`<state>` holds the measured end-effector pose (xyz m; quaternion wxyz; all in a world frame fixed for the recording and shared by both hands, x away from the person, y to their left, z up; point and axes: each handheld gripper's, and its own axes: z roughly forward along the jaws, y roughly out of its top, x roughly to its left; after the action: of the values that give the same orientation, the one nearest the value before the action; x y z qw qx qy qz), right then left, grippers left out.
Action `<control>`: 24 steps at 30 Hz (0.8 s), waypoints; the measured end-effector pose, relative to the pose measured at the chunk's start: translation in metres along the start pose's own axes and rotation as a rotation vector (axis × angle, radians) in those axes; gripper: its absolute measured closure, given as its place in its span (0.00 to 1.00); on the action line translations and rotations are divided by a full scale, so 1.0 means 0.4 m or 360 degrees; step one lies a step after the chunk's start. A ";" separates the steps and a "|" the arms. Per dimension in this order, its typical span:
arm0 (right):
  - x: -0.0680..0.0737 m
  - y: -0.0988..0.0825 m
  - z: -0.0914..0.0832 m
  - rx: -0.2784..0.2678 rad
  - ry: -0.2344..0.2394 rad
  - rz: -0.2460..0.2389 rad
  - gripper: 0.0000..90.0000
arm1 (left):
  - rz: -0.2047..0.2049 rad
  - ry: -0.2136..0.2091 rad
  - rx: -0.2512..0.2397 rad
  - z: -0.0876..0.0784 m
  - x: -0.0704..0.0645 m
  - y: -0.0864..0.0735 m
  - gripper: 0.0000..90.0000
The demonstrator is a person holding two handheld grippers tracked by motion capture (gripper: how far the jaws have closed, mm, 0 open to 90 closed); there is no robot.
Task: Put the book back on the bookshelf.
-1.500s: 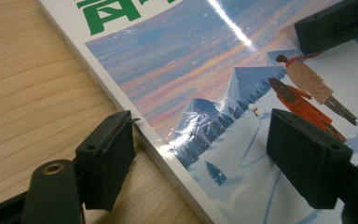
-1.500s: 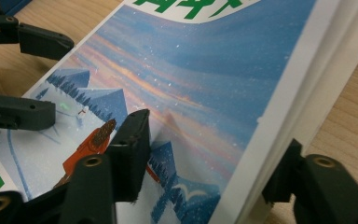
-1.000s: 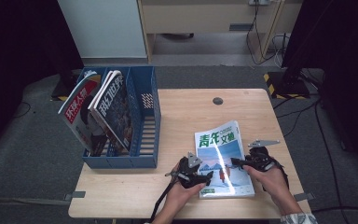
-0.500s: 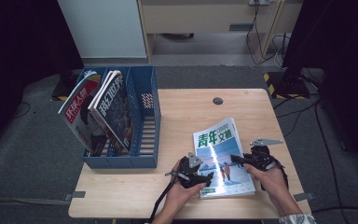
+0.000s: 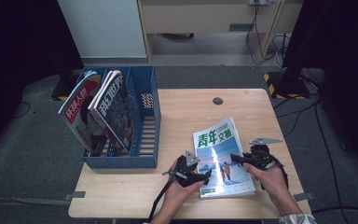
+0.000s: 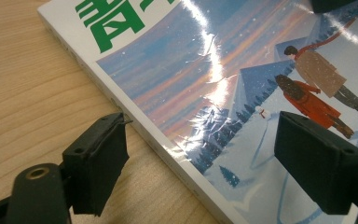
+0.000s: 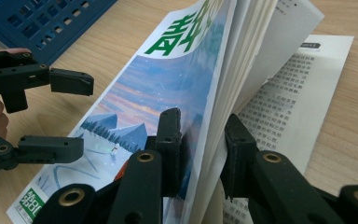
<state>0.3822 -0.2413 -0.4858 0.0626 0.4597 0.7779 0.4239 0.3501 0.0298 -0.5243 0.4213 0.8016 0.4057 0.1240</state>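
A magazine (image 5: 221, 156) with green characters and a snowy cover lies on the wooden table (image 5: 191, 107), near its front edge. My right gripper (image 5: 237, 159) is shut on the magazine's open right edge. Its jaws have just been closing, one pad on the cover (image 7: 168, 88) and the other under a lifted stack of pages. The last page lies flat on the table. My left gripper (image 5: 205, 175) is open, and its jaws have just been opening. They straddle the spine edge (image 6: 135, 126), one over bare wood and one over the cover, without touching it.
A blue file rack (image 5: 142, 121) stands at the table's left, with two magazines (image 5: 81, 112) leaning in its left slots. Its right slot holds nothing. A dark round grommet (image 5: 217, 101) sits near the table's far edge. Dark floor surrounds the table.
The magazine's right edge has tipped up a little in the right gripper. The left hand has stayed where it was.
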 end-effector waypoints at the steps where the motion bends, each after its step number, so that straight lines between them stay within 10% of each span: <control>1: 0.001 0.001 -0.001 -0.0004 0.0004 -0.0005 0.81 | -0.0014 -0.0006 -0.0010 -0.001 0.000 0.001 0.19; 24: 0.033 0.038 -0.020 -0.0047 -0.0048 -0.0077 0.82 | -0.0039 -0.0001 -0.0041 -0.024 0.010 0.011 0.18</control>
<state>0.3808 -0.2326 -0.4660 0.0914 0.4460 0.7814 0.4269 0.3499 0.0370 -0.5156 0.4332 0.7912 0.4136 0.1236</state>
